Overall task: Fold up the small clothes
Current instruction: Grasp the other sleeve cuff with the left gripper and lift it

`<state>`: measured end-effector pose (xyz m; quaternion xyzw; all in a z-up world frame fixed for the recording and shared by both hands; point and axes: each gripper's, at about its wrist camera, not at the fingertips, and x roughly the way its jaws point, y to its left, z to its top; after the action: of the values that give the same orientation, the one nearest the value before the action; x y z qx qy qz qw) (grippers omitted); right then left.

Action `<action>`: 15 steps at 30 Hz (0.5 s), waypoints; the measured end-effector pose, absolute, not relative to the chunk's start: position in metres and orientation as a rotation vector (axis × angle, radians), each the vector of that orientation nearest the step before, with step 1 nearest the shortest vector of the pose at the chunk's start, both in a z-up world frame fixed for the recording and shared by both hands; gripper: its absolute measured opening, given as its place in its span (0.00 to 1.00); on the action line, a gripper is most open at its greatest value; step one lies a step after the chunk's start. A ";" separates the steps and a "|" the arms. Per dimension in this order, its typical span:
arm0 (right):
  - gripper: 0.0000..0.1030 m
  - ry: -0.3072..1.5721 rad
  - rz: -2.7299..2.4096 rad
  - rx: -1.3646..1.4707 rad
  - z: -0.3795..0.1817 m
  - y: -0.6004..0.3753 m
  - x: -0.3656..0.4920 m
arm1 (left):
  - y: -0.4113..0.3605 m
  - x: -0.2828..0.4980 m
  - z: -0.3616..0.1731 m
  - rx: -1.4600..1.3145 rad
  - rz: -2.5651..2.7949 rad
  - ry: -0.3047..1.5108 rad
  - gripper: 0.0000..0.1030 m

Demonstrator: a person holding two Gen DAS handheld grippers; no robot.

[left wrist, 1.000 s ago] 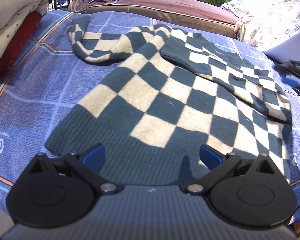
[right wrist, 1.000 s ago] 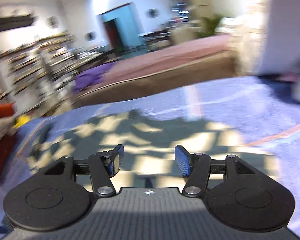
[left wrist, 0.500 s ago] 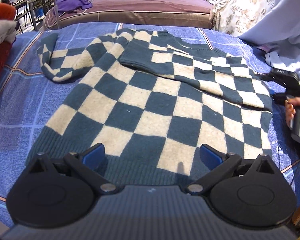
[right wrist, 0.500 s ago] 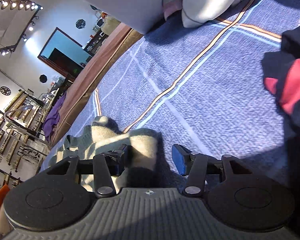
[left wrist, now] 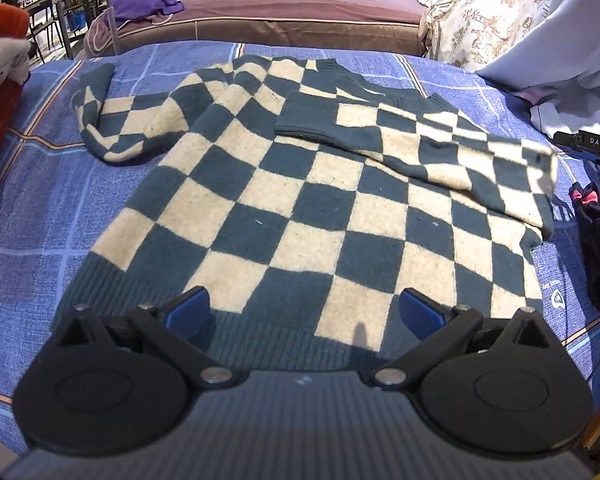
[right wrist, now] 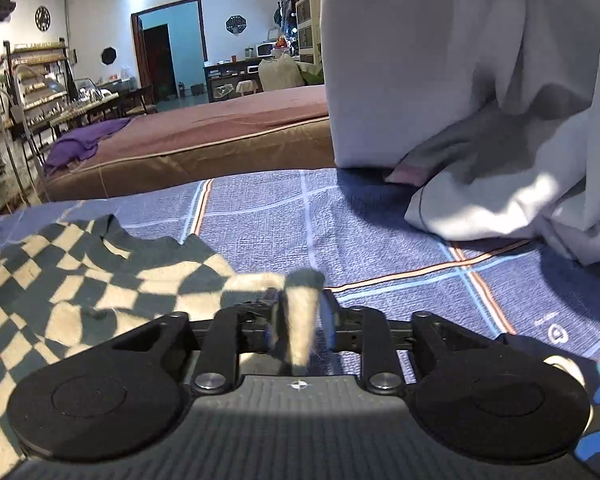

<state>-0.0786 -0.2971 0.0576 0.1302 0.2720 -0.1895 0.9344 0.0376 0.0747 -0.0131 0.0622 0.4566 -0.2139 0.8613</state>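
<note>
A dark green and cream checkered sweater (left wrist: 300,208) lies spread on the blue plaid bedspread (left wrist: 40,200), with its right sleeve folded across the chest. My left gripper (left wrist: 304,312) hovers open just above the ribbed hem, nothing between its fingers. In the right wrist view the sweater (right wrist: 100,280) lies to the left. My right gripper (right wrist: 300,320) is closing its jaws on a raised fold of the sweater's edge, and the cloth is pinched between the pads. In the left wrist view that right edge is lifted and blurred.
A stack of folded clothes (left wrist: 0,60) stands at the far left. Pale grey fabric (right wrist: 500,160) hangs and piles up at the right. A dark garment with red (left wrist: 596,248) lies beside the sweater's right edge. A brown mattress (left wrist: 260,20) lies behind.
My right gripper has swung over to the sweater's right edge and narrowed its jaws onto a fold of it, which now lifts. The left gripper stays open near the hem.
</note>
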 end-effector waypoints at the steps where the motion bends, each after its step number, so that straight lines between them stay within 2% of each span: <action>1: 0.78 0.527 -0.430 0.271 0.060 -0.297 -0.084 | 0.076 0.037 -0.013 0.125 -0.447 0.956 1.00; 3: 0.79 0.528 -0.465 0.246 0.064 -0.290 -0.090 | 0.081 0.036 -0.014 0.117 -0.431 0.964 1.00; 4: 0.77 0.518 -0.441 0.248 0.061 -0.283 -0.088 | 0.084 0.036 -0.016 0.117 -0.420 0.973 1.00; 6: 0.69 0.522 -0.344 0.231 0.057 -0.266 -0.090 | 0.088 0.038 -0.020 0.113 -0.397 0.987 1.00; 8: 0.53 0.569 -0.271 0.190 0.046 -0.242 -0.087 | 0.091 0.040 -0.022 0.100 -0.385 0.994 1.00; 9: 0.51 0.595 -0.251 0.188 0.038 -0.234 -0.087 | 0.092 0.040 -0.022 0.095 -0.384 0.993 1.00; 13: 0.50 0.780 -0.232 0.130 -0.009 -0.208 -0.072 | 0.092 0.035 -0.019 0.107 -0.393 0.979 1.00; 15: 0.50 0.734 -0.256 0.115 -0.013 -0.202 -0.074 | 0.093 0.033 -0.020 0.121 -0.387 0.981 1.00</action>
<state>-0.0736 -0.2022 -0.0135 0.0558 0.3578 -0.1249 0.9237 0.0333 0.0927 -0.0201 0.0578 0.4678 -0.1844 0.8625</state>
